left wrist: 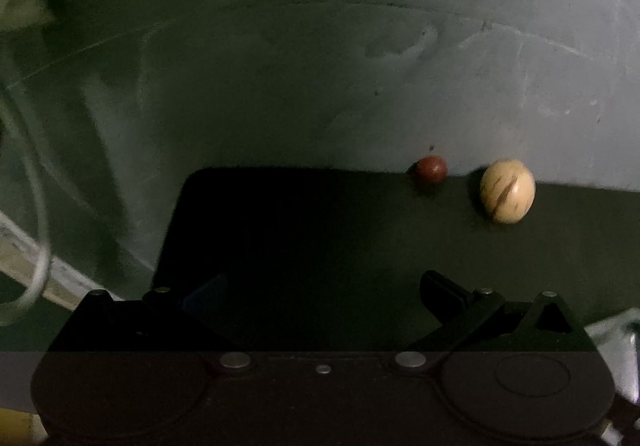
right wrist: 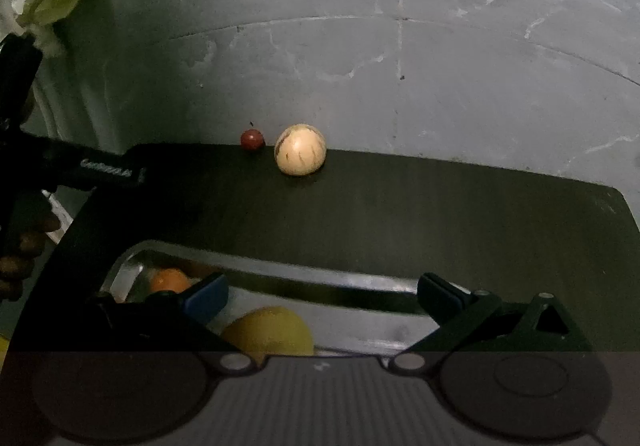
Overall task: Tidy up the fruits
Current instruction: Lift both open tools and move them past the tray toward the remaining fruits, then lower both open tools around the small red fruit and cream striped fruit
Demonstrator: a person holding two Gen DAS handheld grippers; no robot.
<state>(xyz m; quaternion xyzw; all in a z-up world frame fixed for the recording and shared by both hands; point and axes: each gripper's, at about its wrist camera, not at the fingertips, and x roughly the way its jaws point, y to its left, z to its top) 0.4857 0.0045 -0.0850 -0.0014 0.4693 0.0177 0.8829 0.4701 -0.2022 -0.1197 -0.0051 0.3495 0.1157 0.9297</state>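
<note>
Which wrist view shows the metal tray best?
The right wrist view: the metal tray lies just below the open right gripper, holding an orange fruit and a yellow fruit. The left wrist view shows none of the tray.

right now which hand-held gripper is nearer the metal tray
Right. The right hand-held gripper hangs open directly over the metal tray. The left hand-held gripper is off to the tray's left, over bare mat.
</note>
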